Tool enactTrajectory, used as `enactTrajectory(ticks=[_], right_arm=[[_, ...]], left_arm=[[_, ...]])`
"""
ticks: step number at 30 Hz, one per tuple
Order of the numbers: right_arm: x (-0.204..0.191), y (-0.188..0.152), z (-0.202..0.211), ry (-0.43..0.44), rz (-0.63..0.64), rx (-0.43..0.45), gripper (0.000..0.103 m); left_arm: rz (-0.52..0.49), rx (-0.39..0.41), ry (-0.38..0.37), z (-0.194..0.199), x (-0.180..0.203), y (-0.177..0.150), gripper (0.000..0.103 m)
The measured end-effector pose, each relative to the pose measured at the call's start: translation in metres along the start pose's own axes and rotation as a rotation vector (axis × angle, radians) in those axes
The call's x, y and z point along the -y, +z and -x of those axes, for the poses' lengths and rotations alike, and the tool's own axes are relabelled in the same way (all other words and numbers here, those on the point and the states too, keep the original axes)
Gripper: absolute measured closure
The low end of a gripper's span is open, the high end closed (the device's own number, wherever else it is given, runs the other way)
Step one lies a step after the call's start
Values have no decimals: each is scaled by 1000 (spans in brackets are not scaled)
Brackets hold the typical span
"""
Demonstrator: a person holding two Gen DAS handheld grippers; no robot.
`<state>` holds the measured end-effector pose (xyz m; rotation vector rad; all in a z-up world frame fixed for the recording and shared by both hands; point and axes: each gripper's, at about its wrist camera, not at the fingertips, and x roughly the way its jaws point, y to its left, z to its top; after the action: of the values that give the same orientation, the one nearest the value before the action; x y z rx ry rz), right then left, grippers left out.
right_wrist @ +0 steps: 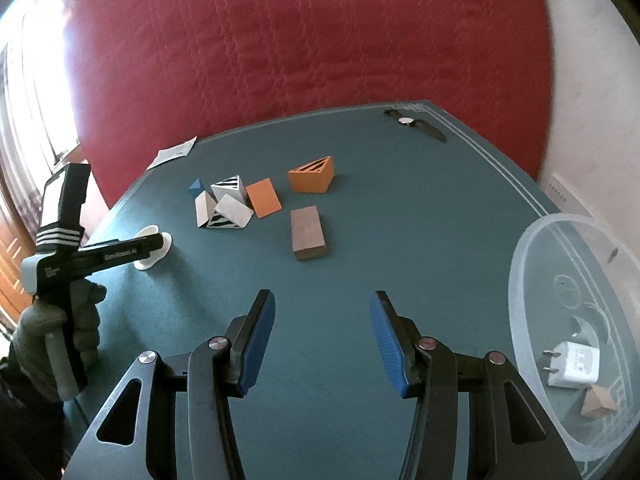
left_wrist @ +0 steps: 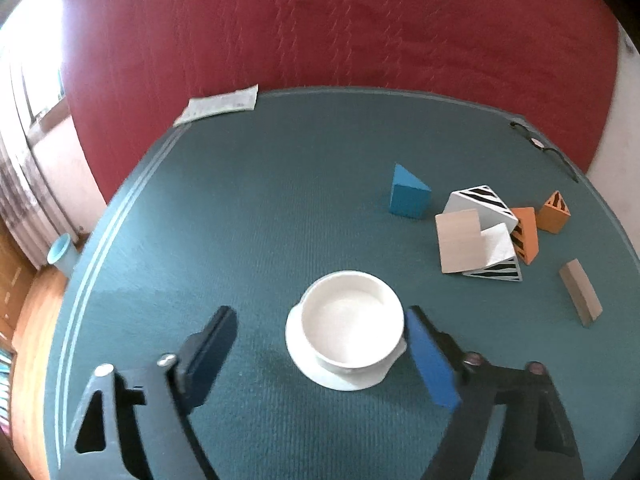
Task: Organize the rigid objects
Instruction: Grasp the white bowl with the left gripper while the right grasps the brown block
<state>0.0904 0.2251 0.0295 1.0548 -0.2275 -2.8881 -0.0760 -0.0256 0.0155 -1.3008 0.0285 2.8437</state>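
White round ceramic bowl on saucer: sits betw. fingers of left gripper, jaws wide, not gripping. Right gripper: part-open, empty, farther off.

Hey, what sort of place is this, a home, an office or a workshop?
Probably a room in a home. A table with a teal cloth stands against a red quilted backing, with a wristwatch left on it, and a curtained window beside a wooden floor.
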Motion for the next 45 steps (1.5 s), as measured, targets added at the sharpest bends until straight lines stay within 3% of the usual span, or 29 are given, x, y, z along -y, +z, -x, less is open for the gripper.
enactTrajectory(ticks=[4,7,23,30,37,45], right_arm=[[-1,6,-9,14,-6,-17,52],[-3,13,-15,16,0,-22,52],[-22,44,-75,-10,67,-85,53],[-29,51,-104,-35,108,-122,59],[-32,50,-112,-85,140,-122,73],[-33,48,-109,-82,143,-124,75]], left_arm=[[15,-10,-36,-1,-2,-2,41],[12,7,-47,2,-2,-4,48],[-35,69,-131,21,14,-11,48],[-45,71,-135,20,15,-10,48],[-45,67,-135,20,17,-12,48],[-50,69,-133,21,18,-13,48]])
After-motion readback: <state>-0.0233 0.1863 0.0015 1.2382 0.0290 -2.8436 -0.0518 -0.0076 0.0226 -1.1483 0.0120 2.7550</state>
